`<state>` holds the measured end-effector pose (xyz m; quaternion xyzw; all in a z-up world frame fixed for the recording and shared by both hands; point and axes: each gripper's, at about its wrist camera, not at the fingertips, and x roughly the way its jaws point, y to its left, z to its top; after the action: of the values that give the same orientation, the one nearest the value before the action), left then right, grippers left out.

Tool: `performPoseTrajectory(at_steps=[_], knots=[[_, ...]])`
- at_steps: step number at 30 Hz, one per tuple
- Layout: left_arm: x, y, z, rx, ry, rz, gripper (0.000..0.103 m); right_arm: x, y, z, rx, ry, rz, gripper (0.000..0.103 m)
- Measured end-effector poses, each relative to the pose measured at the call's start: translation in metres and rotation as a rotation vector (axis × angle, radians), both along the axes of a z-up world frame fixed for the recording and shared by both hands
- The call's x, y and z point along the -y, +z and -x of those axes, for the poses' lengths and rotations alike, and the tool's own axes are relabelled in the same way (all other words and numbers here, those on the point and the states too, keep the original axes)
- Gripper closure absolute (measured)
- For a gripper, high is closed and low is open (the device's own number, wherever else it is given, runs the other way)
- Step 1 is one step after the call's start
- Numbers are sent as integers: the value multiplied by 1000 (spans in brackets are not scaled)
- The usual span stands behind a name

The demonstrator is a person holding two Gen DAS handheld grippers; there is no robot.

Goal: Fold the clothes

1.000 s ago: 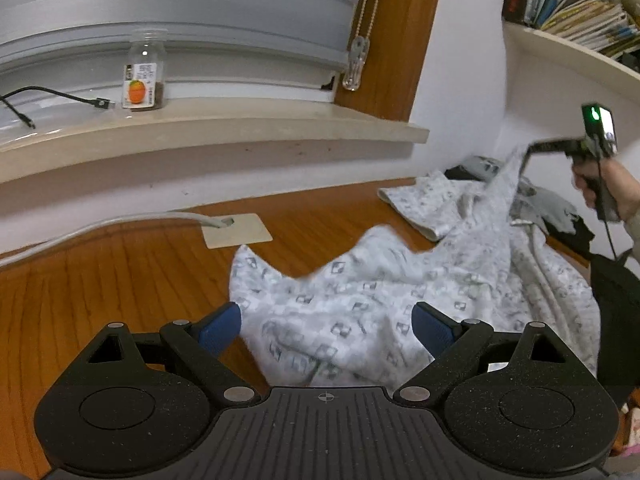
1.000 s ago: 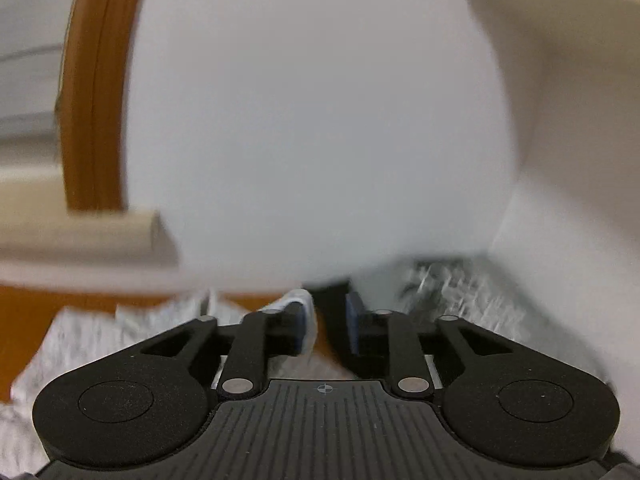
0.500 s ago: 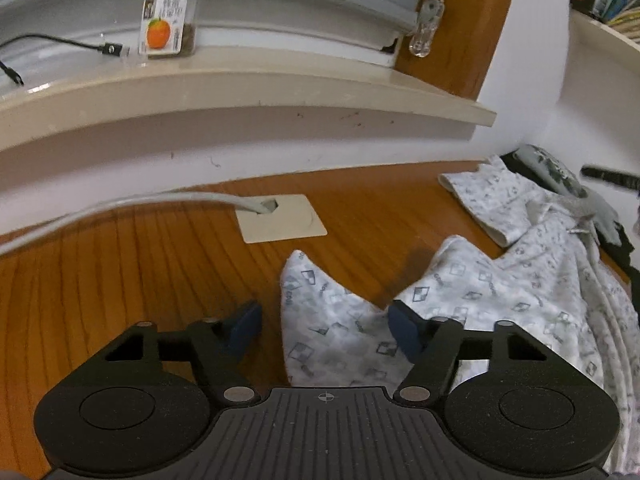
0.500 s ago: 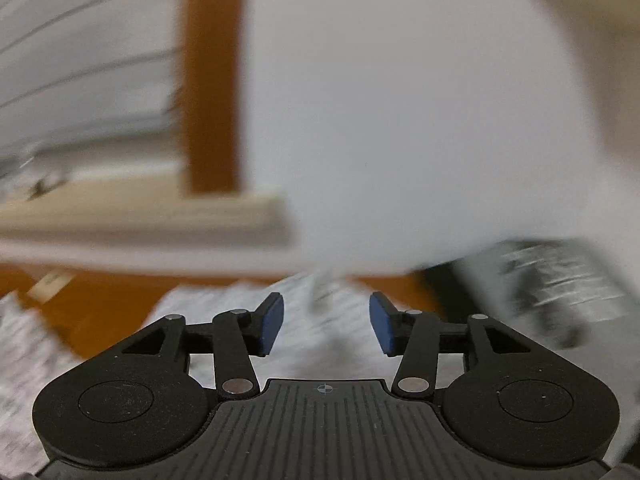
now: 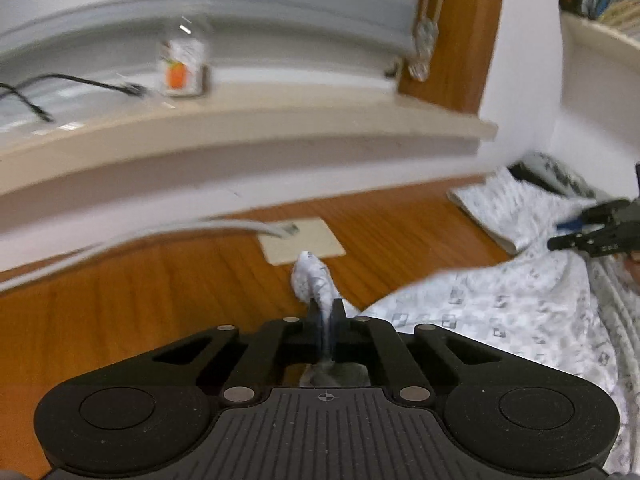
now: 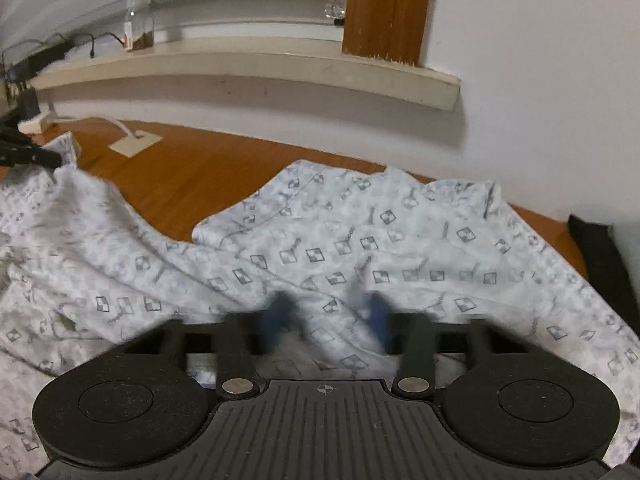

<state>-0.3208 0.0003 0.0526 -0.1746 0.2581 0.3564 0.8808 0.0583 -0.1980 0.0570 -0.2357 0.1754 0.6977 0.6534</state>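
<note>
Bare wooden floor (image 5: 168, 292) left of patterned garment (image 6: 360, 248) — open, low ledge (image 5: 248, 140) overhanging beyond — cable (image 5: 132, 236) crossing floor

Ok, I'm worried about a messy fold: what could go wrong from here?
The left claw pinches only a thin corner of the shirt, so it could slip out. The right claw is open over bunched cloth and may grab several layers. Dragging the shirt could snag the cable on the table.
</note>
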Motion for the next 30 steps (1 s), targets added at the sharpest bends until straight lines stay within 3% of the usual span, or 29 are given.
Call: performPoseTrajectory(at_steps=[1, 5, 11, 14, 16, 17, 19, 20, 21, 22, 25, 30], knots=[[2, 4, 7, 12, 8, -9, 100, 0, 2, 1, 3, 3, -5, 95], [13, 24, 37, 63, 69, -72, 100, -1, 8, 4, 16, 16, -26, 97], [5, 63, 84, 128, 230, -176, 100, -30, 56, 61, 121, 43, -293, 99], [-15, 59, 92, 88, 301, -173, 100, -63, 59, 90, 161, 48, -324, 99], [-28, 43, 85, 32, 303, -124, 99, -85, 46, 106, 217, 40, -270, 96], [-32, 35, 81, 3, 298, -100, 96, -95, 37, 113, 248, 40, -230, 94], [-30, 22, 76, -35, 288, -82, 65, -105, 24, 123, 278, 38, -180, 83], [-26, 19, 76, -31, 288, -94, 58, -104, 20, 125, 275, 36, -173, 77], [-23, 18, 75, -21, 294, -103, 47, -100, 19, 123, 261, 36, -169, 66], [-21, 19, 75, -4, 306, -107, 45, -94, 20, 119, 249, 41, -171, 58], [-19, 26, 67, 38, 307, -109, 34, -77, 23, 105, 232, 45, -167, 55], [-19, 34, 24, 65, 202, -118, 25, -53, 16, 71, 217, -12, -116, 48]])
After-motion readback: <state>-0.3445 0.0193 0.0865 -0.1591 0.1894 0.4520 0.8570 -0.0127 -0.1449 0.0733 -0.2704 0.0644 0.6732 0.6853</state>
